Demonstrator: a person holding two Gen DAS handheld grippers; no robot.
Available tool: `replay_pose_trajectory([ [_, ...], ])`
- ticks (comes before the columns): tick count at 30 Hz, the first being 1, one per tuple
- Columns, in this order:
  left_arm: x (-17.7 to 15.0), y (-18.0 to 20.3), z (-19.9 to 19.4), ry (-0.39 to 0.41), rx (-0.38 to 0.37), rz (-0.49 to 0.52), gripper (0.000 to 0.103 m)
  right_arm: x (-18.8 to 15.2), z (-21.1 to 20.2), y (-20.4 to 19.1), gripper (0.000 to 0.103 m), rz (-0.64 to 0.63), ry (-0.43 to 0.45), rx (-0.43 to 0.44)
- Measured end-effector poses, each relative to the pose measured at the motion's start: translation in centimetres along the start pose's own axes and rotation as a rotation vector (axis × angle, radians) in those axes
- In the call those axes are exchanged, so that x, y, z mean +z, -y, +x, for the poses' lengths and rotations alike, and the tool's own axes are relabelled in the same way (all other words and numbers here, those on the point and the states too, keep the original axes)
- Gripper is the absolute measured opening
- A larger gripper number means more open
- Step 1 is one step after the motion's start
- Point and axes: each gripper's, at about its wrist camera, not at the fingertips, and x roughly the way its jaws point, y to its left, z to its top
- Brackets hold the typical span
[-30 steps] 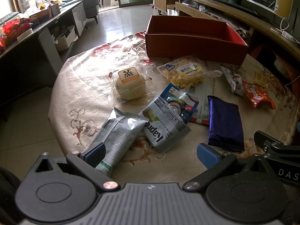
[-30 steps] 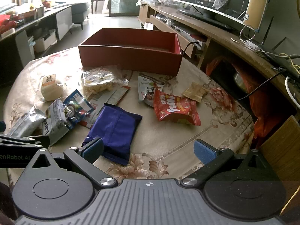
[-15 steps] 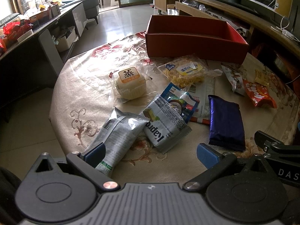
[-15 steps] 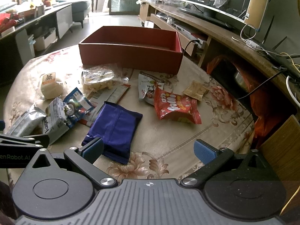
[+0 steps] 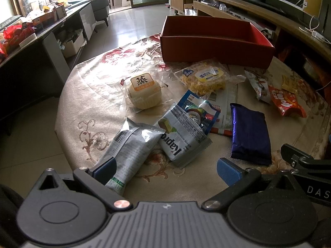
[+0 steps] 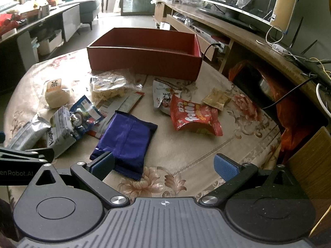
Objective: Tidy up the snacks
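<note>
Left wrist view: the left tongs point(image 5: 165, 168) are spread wide and hold nothing, low in the frame above the desk point(image 5: 86, 95). Snack packets lie mid-frame, among them a silver packet point(image 5: 132, 146) and a purple packet point(image 5: 249, 134). A red box point(image 5: 215, 47) sits at upper centre.

Right wrist view: the right tongs point(image 6: 164, 164) are spread and hold nothing, at lower centre. The purple packet point(image 6: 126, 142) lies just above the left finger, and a red snack bag point(image 6: 194, 117) sits mid-frame.
</note>
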Motion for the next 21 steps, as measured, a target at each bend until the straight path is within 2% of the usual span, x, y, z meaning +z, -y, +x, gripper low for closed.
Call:
replay_pose_trajectory([
  [21,0.47,-0.58,0.21,-0.01,-0.008,-0.018,0.103,0.04,0.6,0.14,0.103,0.008,-0.021,0.021],
])
